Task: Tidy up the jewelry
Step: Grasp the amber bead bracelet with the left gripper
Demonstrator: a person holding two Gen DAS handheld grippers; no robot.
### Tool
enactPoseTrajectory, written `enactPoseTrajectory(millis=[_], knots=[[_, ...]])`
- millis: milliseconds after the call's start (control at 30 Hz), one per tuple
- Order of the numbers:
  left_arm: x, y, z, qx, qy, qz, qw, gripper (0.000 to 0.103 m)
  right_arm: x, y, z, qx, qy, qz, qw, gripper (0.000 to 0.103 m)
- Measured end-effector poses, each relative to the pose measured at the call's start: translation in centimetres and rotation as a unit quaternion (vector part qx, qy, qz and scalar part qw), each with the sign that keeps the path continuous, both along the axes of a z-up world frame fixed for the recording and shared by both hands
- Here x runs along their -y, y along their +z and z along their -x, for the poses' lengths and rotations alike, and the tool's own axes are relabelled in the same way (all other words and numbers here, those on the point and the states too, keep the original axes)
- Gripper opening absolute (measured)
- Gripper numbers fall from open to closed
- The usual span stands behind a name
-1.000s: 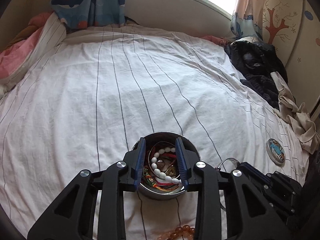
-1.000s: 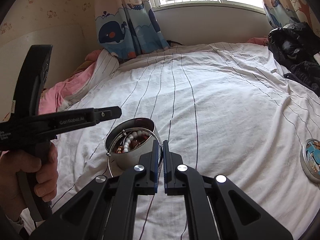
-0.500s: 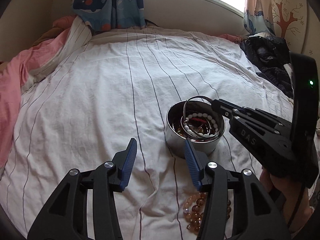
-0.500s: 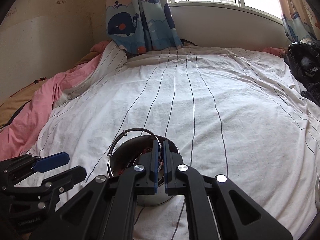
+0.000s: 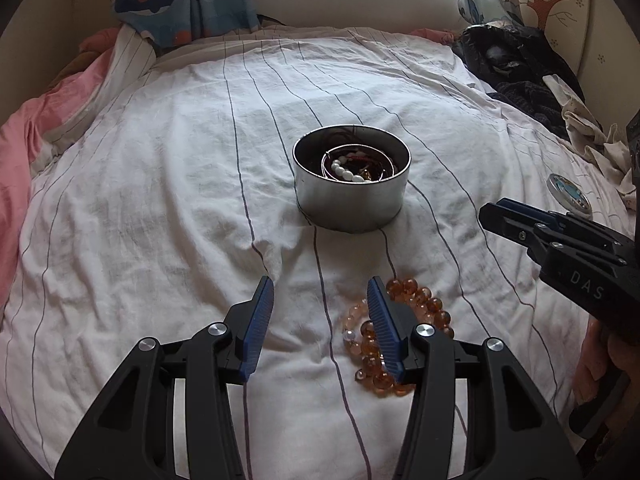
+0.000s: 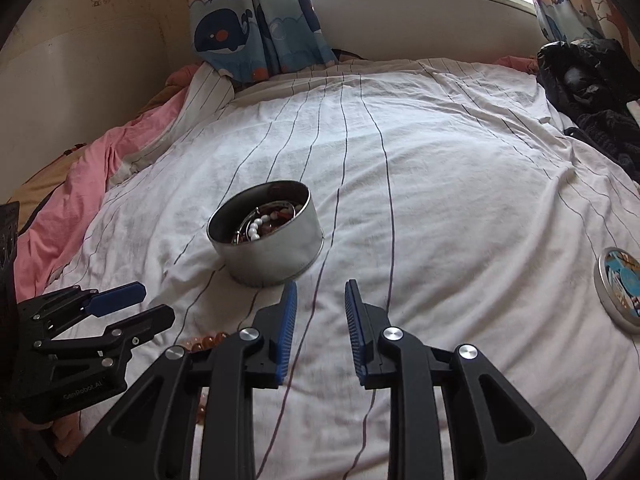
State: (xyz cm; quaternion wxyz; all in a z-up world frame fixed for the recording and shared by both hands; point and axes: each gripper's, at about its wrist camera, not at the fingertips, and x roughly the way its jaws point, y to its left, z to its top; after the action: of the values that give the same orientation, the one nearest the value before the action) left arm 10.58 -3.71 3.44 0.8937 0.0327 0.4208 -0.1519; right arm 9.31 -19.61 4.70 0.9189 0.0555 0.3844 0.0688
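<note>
Blue pads line both grippers. The left gripper (image 5: 320,304) tips down at the bed, jaws partly open and holding nothing. The amber bead bracelet (image 5: 394,332) lies on the sheet under its right finger. The round metal tin (image 5: 351,196), full of jewelry with a white bead string (image 5: 345,171) in it, stands farther ahead. The right gripper (image 6: 320,308) tips down too; its jaws have just been opening, with only sheet between them, and the tin sits just ahead to its left. The white striped sheet (image 6: 440,200) is wrinkled. A round lid (image 6: 620,288) lies far right. Whale curtains (image 6: 256,20) hang under the window.
</note>
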Motion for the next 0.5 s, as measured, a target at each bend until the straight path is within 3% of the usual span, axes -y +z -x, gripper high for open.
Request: enactPoseTrajectory(millis=[500], knots=[[1.3, -1.9, 1.7, -0.014, -0.037, -0.004, 0.9992, 0.046, 0.0, -1.6, 2.3, -0.024, -0.019, 0.029, 0.999, 0.033]])
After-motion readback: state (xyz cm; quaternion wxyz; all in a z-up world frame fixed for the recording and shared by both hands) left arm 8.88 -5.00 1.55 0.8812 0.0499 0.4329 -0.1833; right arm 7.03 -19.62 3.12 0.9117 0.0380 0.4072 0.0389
